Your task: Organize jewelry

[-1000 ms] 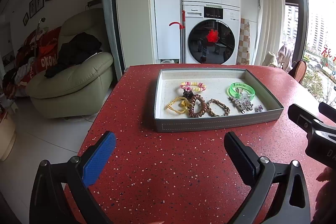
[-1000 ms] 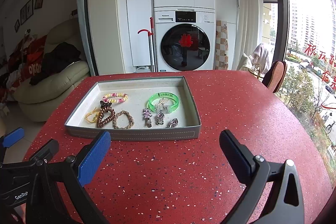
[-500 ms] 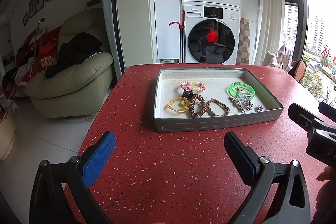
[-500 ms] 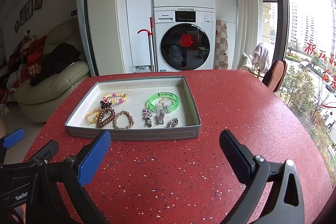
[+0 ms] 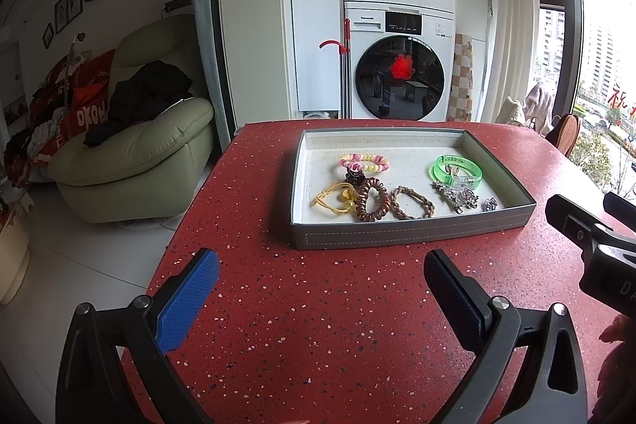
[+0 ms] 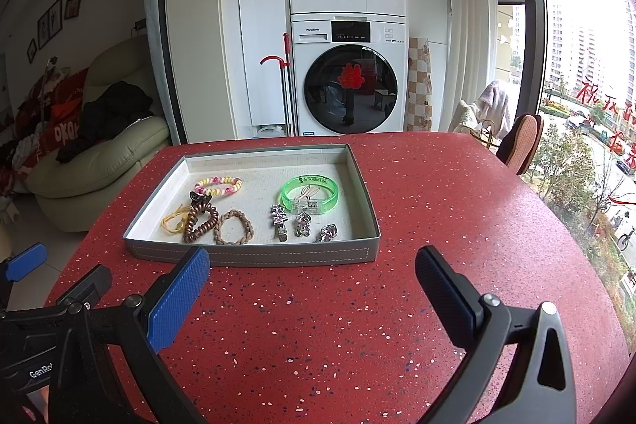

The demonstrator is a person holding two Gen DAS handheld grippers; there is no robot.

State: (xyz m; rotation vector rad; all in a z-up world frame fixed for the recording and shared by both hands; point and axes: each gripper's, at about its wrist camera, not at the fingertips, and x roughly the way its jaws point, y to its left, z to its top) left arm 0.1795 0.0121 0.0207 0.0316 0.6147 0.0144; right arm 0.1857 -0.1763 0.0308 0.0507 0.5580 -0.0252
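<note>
Your left gripper point(image 5: 318, 289): fingers spread, empty, over table point(image 5: 318, 324) | your right gripper point(image 6: 310, 289): fingers spread, empty | jewelry point(image 6: 234, 213) lies in tray point(image 6: 254, 257), just beyond both

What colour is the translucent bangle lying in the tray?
Bright green: the bangle shows best in the right wrist view, at the tray's right side.

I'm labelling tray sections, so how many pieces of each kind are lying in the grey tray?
In the grey tray:
Coil hair ties: 2, pastel and brown
Braided band: 1
Yellow cord: 1
Dark claw clip: 1
Green bangle: 1
Silver clips: 3
Total: 9
</note>
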